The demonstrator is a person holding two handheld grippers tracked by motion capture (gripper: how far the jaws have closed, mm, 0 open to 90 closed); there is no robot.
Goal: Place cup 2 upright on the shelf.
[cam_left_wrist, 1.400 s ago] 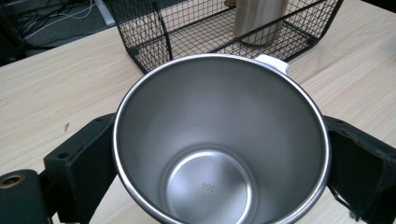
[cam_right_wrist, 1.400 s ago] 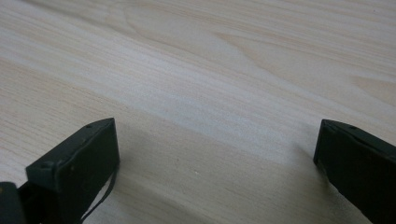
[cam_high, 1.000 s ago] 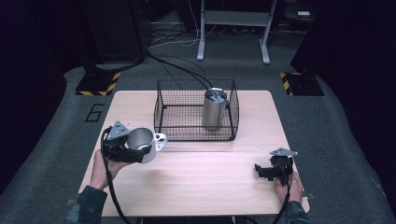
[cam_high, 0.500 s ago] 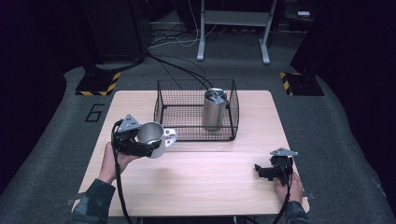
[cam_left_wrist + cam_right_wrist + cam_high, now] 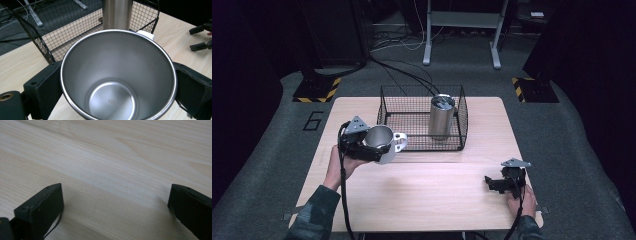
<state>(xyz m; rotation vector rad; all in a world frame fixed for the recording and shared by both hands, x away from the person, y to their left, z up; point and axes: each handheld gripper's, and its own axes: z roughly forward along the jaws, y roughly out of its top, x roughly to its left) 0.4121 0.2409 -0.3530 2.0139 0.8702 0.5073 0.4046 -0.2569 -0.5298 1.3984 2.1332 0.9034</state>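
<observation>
1. High view is showing my left hand-held gripper (image 5: 371, 145) clamping a steel mug (image 5: 380, 143) above the desk (image 5: 422, 200), at about 9 o'clock of the wire basket (image 5: 460, 131).
2. Left gripper view is looking straight into the mug (image 5: 117, 80): my jaws are pressing its outer wall on two opposite sides, just below the rim.
3. I am judging it empty, so light, but rigid and polished, hence slippery; a squeeze will not dent it, yet it could twist in the pads.
4. Its white handle (image 5: 399, 141) is pointing at 3 o'clock, toward the basket, where a tall steel tumbler (image 5: 441, 116) is standing.
5. My right hand-held gripper (image 5: 496, 183) is resting spread wide and empty at 5 o'clock on the desk.
</observation>
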